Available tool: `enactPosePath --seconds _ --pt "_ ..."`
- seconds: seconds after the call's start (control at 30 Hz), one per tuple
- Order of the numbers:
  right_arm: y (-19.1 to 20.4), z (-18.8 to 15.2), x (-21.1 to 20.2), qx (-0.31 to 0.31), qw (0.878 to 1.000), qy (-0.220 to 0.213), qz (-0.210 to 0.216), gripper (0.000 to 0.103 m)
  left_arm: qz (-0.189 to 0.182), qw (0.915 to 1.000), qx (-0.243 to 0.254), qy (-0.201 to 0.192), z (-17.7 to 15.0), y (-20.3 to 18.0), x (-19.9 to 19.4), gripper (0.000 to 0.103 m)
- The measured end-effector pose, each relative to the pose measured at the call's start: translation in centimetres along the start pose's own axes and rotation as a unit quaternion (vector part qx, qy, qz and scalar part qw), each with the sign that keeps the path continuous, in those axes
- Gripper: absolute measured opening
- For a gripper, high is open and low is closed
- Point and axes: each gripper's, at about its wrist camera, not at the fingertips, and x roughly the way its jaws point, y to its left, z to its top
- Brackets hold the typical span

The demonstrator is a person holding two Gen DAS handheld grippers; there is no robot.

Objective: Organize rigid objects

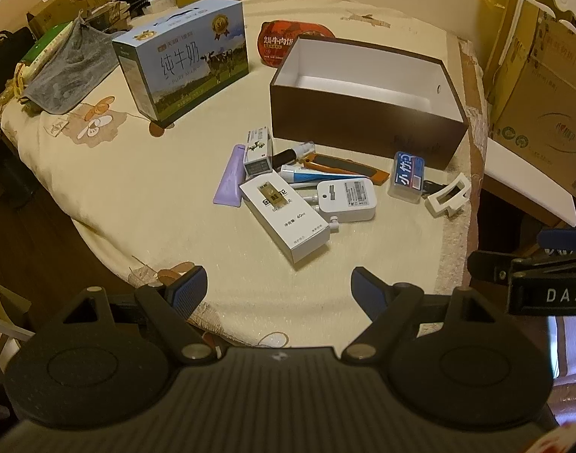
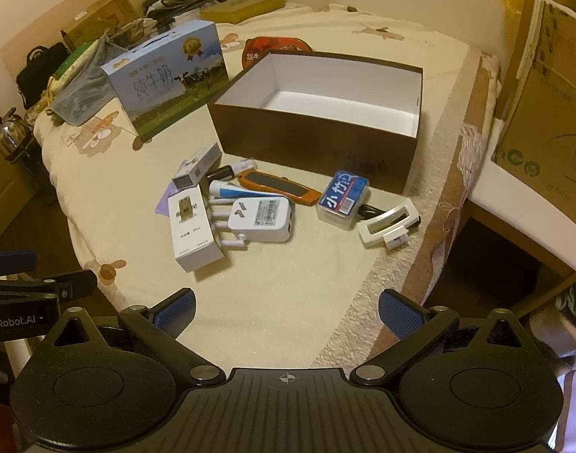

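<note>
An open dark-brown box (image 1: 363, 124) (image 2: 310, 143) with a white inside stands on the cream cloth. In front of it lie several small items: a long white carton (image 1: 284, 215) (image 2: 193, 232), a white router (image 1: 346, 200) (image 2: 261, 219), an orange tool (image 1: 344, 166) (image 2: 280, 187), a blue-labelled clear case (image 1: 406, 173) (image 2: 342, 198), a white clip (image 1: 448, 194) (image 2: 387, 226), a small white carton (image 1: 257, 151) (image 2: 197, 166), a purple tube (image 1: 229, 181) and a blue-white tube (image 1: 310, 177) (image 2: 227, 190). My left gripper (image 1: 278, 290) and right gripper (image 2: 286, 311) are both open and empty, held near the cloth's front edge.
A blue milk carton (image 1: 182, 60) (image 2: 167, 79) stands left of the box. A red packet (image 1: 288, 37) lies behind the box. Clutter and a grey cloth (image 1: 69, 68) fill the far left. Cardboard boxes (image 1: 540, 87) stand off the right edge.
</note>
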Motion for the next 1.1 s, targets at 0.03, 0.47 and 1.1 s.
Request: enactPosePath --seconds 0.03,0.47,1.1 --pt "-0.1 0.0 0.1 0.001 1.0 0.002 0.0 0.101 0.0 1.0 0.0 0.002 0.0 0.0 0.1 0.081" --pt "-1.6 0.1 2.1 0.018 1.0 0.008 0.009 0.101 -0.002 0.9997 -0.003 0.024 0.4 0.0 2.8 0.081" --pt "-6.1 1.8 8.4 0.049 0.999 0.007 -0.004 0.101 -0.014 0.9983 -0.042 0.039 3.2 -0.1 10.2 0.081"
